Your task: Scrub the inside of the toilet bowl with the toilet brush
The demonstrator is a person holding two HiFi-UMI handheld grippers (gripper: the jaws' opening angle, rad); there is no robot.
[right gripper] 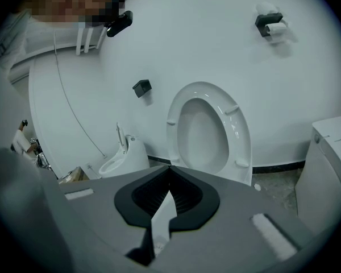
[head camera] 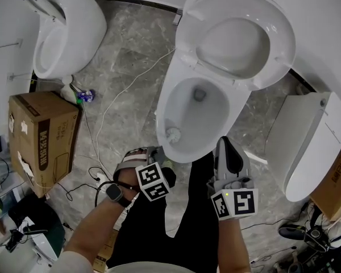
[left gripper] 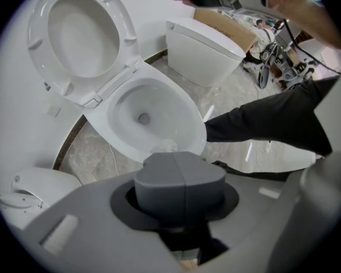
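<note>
- Toilet brush [head camera: 172, 133]: your left gripper [left gripper: 179, 181] is clamping its handle, jaws pressed together, so the bristle head is sitting inside the toilet bowl [head camera: 221, 115], at the near wall.
- Right gripper [head camera: 227, 145]: you are holding it closed, apparently empty, beside the rim, clear of the scrubbing.

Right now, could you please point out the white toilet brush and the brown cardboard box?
white toilet brush [head camera: 172, 133]: head view, bristle head.
brown cardboard box [head camera: 40, 110]: head view, top face.
</note>
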